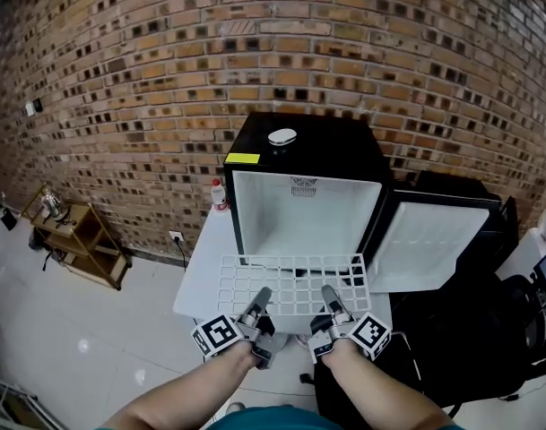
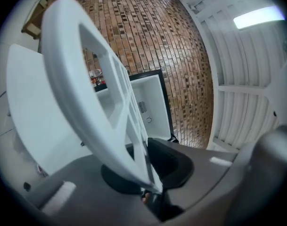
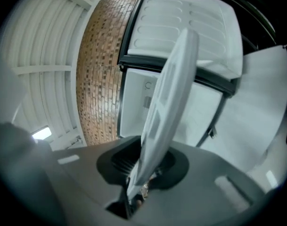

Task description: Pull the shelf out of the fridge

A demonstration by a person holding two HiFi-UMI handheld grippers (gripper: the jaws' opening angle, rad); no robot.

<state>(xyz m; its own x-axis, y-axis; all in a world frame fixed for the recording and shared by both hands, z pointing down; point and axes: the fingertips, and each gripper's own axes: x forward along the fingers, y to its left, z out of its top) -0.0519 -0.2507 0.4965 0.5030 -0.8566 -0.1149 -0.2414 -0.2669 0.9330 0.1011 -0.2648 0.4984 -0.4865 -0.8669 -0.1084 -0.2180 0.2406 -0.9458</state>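
- Two claws, one shelf [image 1: 290, 280]: my left claw [image 1: 259, 305] is clamped down tight on the near rim, left of middle. My right claw [image 1: 331, 301] is clamped on the same rim, right of middle.
- Both gripper views show the rim running straight between the pads, pinched thin.
- The shelf is a white open grid, flat and roughly level. It is held out in front of the fridge [image 1: 308, 141], above the desk [image 1: 201, 276]. Its far edge sits right at the fridge mouth; I can't tell if it is fully clear.
- The fridge door [image 1: 425, 245] is swung open to the right, and the inside looks bare.
- Handling, my guess:
  - It is light and thin, and stiff enough to hold its shape, maybe with a little flex.
  - The plastic looks smooth, so it could pivot or slide in the pads.
  - The inner bars look slim, so they may crack if pinched or levered.
- Best hold is the solid outer rim, with the claws spread apart as now, to stop twisting.
- Risk: all the weight hangs ahead of my grip, so the far edge may droop and catch the fridge lip.
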